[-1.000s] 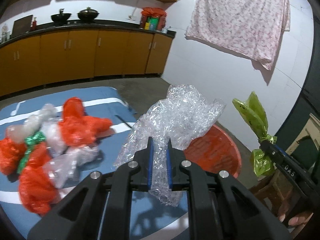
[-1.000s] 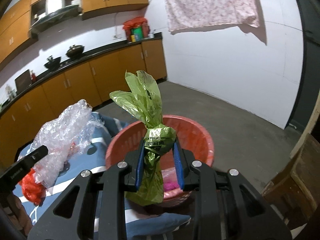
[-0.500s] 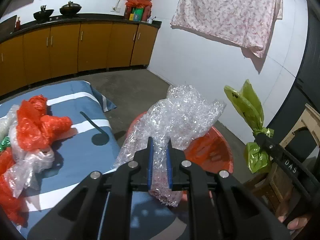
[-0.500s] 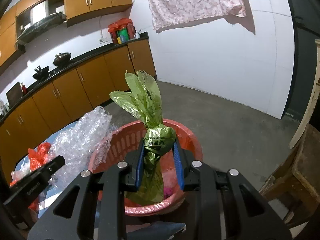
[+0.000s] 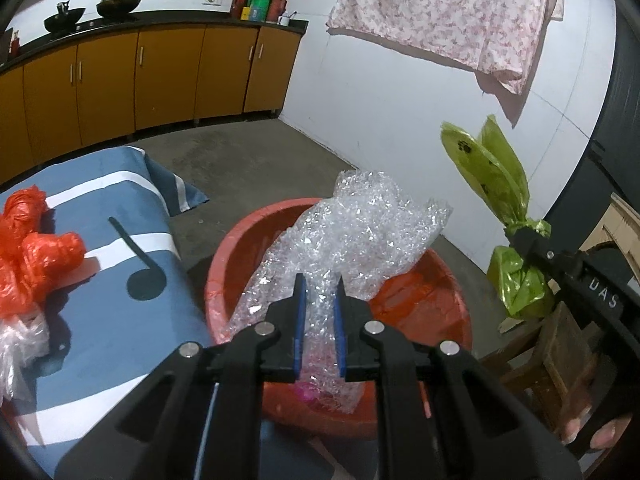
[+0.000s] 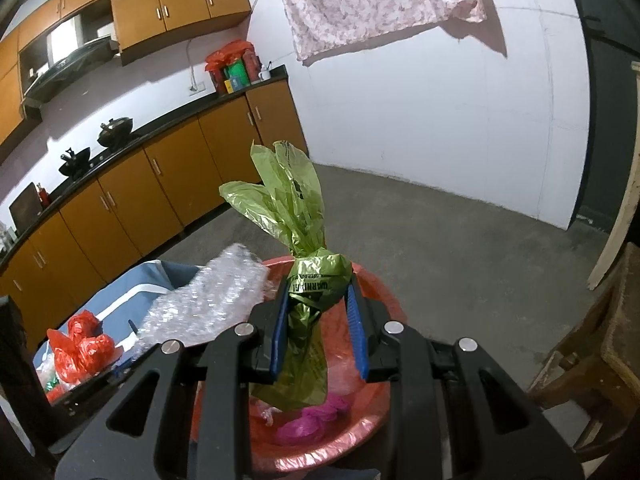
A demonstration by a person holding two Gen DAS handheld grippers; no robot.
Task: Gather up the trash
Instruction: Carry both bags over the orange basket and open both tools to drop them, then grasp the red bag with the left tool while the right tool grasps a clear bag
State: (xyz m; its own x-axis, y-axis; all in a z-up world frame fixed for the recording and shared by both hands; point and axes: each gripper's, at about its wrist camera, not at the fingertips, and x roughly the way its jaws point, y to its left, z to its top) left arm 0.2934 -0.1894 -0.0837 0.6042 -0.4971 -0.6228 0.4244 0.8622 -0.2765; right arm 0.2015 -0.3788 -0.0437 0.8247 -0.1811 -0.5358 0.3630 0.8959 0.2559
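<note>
Trash basin point(image 5: 224, 264) is holding pink scraps; I am gripping bubble wrap point(image 5: 352, 248) in the left gripper point(image 5: 318, 312), a green bag point(image 6: 308, 280) in the right gripper point(image 6: 318, 316); red bags point(image 5: 36, 256) are remaining.

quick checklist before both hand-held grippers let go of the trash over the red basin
1. Left hand-held gripper shut on bubble wrap: ok.
2. Right hand-held gripper shut on green bag: ok.
3. Bubble wrap over the red basin: ok in the left wrist view.
4. Green bag over the basin: ok in the right wrist view; the left wrist view shows it off to the side, so cannot tell for sure.
5. Room in the basin: ok, only a pink bag and scraps inside.
6. Trash left on the blue cloth: not ok, orange bags remain.
</note>
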